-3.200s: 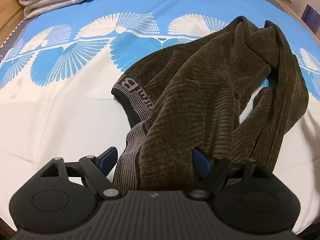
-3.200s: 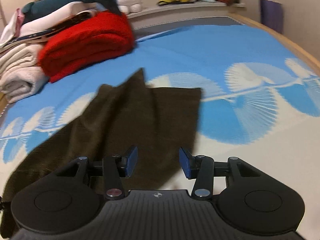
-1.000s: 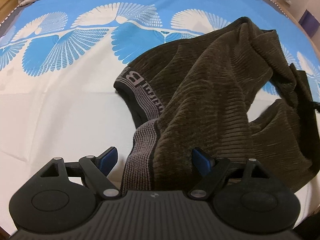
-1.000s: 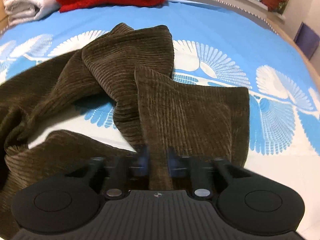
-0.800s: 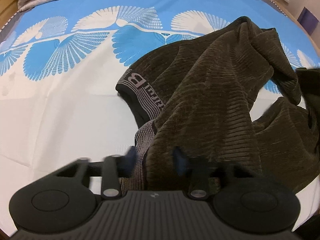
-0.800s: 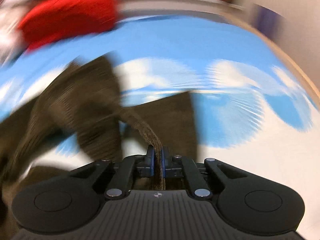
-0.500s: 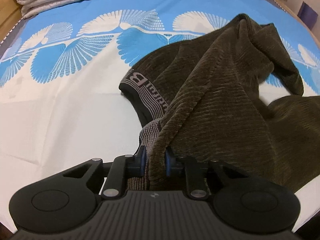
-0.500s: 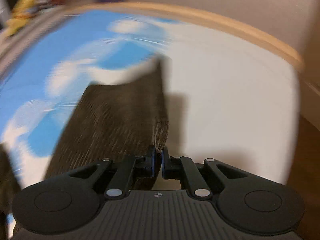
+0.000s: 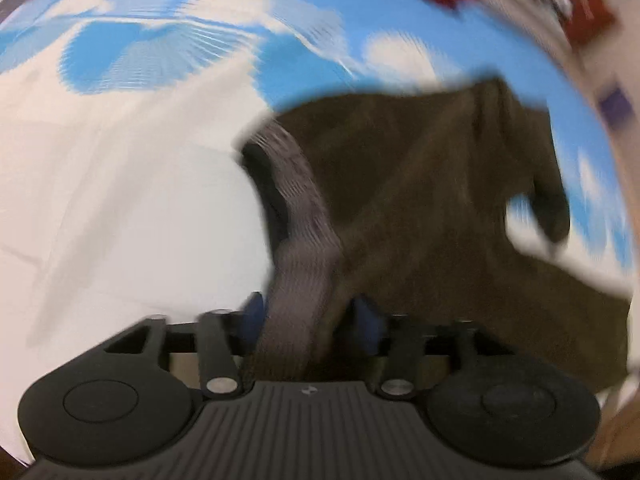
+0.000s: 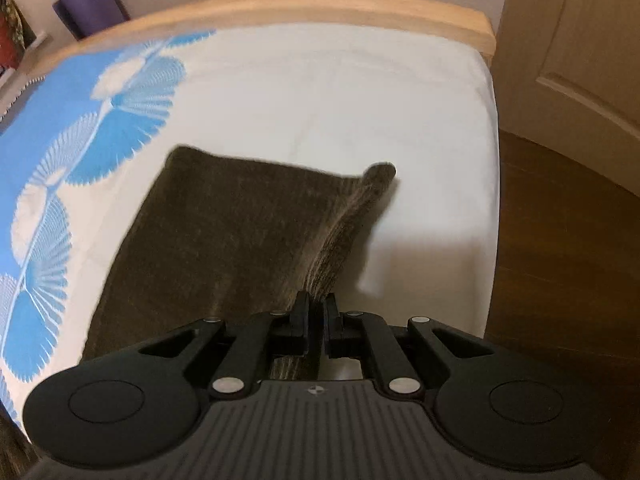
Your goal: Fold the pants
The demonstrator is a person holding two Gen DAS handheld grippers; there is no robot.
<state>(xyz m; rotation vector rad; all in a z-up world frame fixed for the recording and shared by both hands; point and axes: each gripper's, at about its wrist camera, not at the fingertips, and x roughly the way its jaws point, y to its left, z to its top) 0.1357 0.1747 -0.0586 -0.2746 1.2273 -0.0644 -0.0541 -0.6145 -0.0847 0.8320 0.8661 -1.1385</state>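
- One pair of brown corduroy pants (image 9: 432,184) lies on one blue-and-white bedsheet (image 9: 120,184).
- Left gripper (image 9: 310,312): jaws have just been opening, the grey waistband (image 9: 304,216) loose between them, ahead; half a second ago they pinched it.
- Right gripper (image 10: 318,312): clenched on the leg hem (image 10: 344,232), now near the mattress corner.

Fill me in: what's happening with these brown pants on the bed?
A person is working the brown pants on the bed with two handheld tools. The right claw is shut on a leg hem, with that leg spread toward the bed's white end. The left claw straddles the grey waistband; its jaws have just been opening. Blur hides whether its pads touch. Nothing is folded yet.
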